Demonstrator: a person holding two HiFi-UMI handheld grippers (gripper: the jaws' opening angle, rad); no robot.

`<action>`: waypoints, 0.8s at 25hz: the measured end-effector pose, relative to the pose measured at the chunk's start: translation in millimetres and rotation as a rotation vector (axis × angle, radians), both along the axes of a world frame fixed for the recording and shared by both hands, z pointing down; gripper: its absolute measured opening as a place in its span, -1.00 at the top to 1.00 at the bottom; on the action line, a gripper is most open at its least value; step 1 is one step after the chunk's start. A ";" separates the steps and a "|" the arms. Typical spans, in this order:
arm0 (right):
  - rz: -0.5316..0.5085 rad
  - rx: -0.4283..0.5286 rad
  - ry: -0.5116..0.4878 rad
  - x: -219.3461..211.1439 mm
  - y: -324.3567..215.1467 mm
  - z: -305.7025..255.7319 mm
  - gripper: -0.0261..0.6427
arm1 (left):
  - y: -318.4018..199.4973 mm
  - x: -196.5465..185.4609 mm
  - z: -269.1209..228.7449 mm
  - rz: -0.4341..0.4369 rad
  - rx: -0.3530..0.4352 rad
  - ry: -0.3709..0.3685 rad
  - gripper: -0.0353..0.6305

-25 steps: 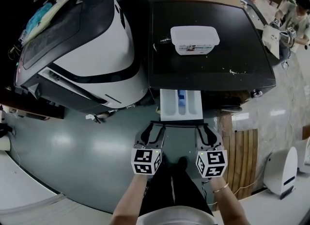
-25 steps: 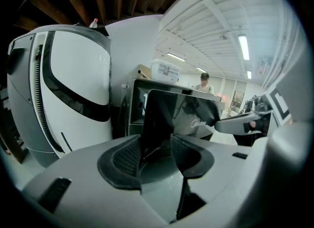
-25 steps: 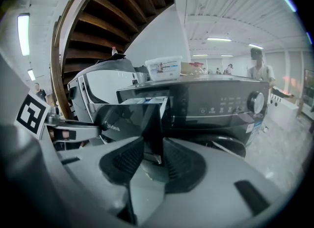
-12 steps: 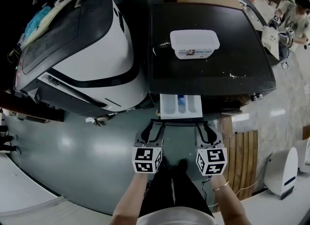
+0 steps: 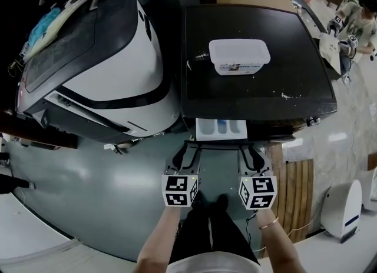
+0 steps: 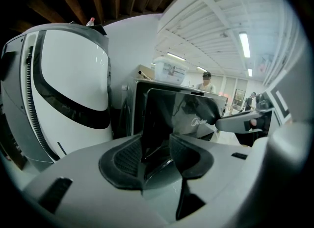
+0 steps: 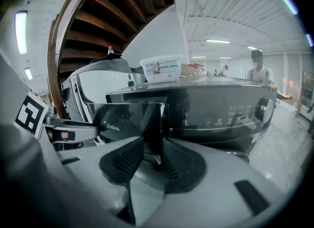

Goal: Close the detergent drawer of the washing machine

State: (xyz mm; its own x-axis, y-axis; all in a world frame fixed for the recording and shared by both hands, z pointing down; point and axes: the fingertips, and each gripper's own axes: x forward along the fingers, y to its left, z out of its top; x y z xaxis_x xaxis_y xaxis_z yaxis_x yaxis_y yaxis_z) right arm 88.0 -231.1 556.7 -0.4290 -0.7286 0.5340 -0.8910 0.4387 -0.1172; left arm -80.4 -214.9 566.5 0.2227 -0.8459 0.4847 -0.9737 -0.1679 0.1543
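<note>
The black washing machine (image 5: 294,83) has its white detergent drawer (image 5: 221,129) sticking out a short way at the front. The drawer's dark front panel (image 6: 176,114) (image 7: 127,119) spans between my two grippers. In the head view my left gripper (image 5: 189,148) is at the panel's left end and my right gripper (image 5: 250,148) at its right end. The left gripper view has my left gripper (image 6: 156,148) with the panel's left edge between its pads. The right gripper view has my right gripper (image 7: 153,153) with the panel's right edge between its pads. Both look shut on the panel.
A clear plastic container (image 5: 240,56) sits on top of the washing machine. A large white and black machine (image 5: 118,60) stands close on the left. A wooden mat (image 5: 291,189) and a white appliance (image 5: 344,207) lie to the right on the floor. A person (image 5: 359,19) sits far back right.
The drawer has slid into the machine, and less of its white tray shows. Both grippers moved toward the machine with it.
</note>
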 end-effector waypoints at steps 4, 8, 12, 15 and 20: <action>0.007 0.003 0.001 -1.5 -7.4 -0.4 0.61 | -7.2 -1.6 -0.2 0.000 0.000 -0.001 0.40; 0.009 0.009 0.005 -2.6 -12.4 -1.3 0.61 | -12.5 -2.8 -1.0 0.002 0.004 -0.003 0.40; 0.011 0.010 0.005 -3.6 -15.9 -1.4 0.60 | -16.3 -3.8 -1.4 0.000 0.005 -0.006 0.40; 0.014 0.012 0.006 -3.8 -18.8 -1.5 0.61 | -19.4 -4.0 -1.2 -0.003 0.007 -0.007 0.40; 0.023 0.010 0.009 -5.8 -25.8 -1.1 0.61 | -26.2 -6.1 -0.5 -0.007 0.001 -0.012 0.40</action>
State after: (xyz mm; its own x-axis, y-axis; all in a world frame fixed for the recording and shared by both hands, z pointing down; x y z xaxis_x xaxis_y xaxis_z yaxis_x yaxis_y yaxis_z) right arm 82.2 -256.8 555.6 -0.4074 -0.7437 0.5301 -0.9017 0.4195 -0.1045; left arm -86.5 -241.1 566.0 0.2110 -0.8481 0.4860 -0.9766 -0.1613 0.1424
